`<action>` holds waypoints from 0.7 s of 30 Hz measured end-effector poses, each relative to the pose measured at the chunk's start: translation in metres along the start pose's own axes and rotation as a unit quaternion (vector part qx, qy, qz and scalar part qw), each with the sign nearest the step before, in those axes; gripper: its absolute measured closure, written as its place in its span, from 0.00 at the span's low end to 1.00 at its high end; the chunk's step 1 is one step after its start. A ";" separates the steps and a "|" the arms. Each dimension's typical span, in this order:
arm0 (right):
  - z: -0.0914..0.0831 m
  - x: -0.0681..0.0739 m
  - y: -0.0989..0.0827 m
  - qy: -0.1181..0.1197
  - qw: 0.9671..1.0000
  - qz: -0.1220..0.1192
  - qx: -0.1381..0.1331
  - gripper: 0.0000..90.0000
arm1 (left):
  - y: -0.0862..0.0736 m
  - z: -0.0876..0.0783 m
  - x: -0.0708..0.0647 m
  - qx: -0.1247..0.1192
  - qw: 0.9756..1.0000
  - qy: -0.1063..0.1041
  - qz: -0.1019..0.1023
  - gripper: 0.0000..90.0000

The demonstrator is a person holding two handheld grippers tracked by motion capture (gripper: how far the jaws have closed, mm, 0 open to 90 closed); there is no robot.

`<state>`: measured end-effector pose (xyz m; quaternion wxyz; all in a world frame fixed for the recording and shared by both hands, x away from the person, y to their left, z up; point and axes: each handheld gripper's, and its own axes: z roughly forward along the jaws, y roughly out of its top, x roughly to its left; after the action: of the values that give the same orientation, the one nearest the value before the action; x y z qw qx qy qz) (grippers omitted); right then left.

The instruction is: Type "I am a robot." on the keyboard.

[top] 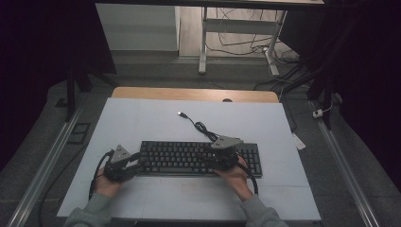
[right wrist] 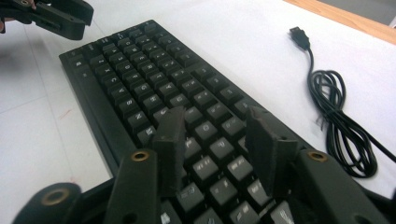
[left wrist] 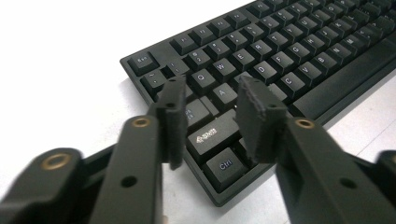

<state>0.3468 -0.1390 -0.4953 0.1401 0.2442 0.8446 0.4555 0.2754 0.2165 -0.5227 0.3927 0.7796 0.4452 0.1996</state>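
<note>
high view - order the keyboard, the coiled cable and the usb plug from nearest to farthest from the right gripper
1. keyboard: directly under the right gripper, at its right half.
2. coiled cable: just beyond the keyboard's far edge, slightly left of the gripper.
3. usb plug: farthest, at the cable's free end, further back and left on the white table.
</note>
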 end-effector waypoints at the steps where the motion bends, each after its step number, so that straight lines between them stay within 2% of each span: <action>1: 0.000 0.000 0.000 0.000 1.000 0.000 0.000 0.63 | 0.000 -0.001 0.000 -0.001 1.000 0.002 -0.002 0.67; 3: -0.006 0.000 -0.005 -0.002 1.000 0.001 -0.002 0.61 | 0.000 -0.002 0.001 -0.004 1.000 0.002 -0.006 0.62; 14: -0.022 -0.001 -0.021 -0.006 1.000 0.005 -0.001 0.58 | 0.000 -0.006 0.003 -0.003 1.000 -0.015 -0.015 0.53; 18: -0.025 -0.003 -0.024 -0.011 1.000 0.007 -0.002 0.58 | 0.003 -0.007 0.000 -0.003 1.000 -0.027 -0.010 0.48; 21: -0.027 -0.004 -0.024 -0.011 1.000 0.010 -0.004 0.58 | 0.009 -0.009 -0.004 -0.003 0.999 -0.039 0.002 0.46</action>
<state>0.3314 -0.1710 -0.5008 0.1461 0.2576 0.8385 0.4575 0.2720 0.2139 -0.5103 0.4118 0.7865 0.4271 0.1716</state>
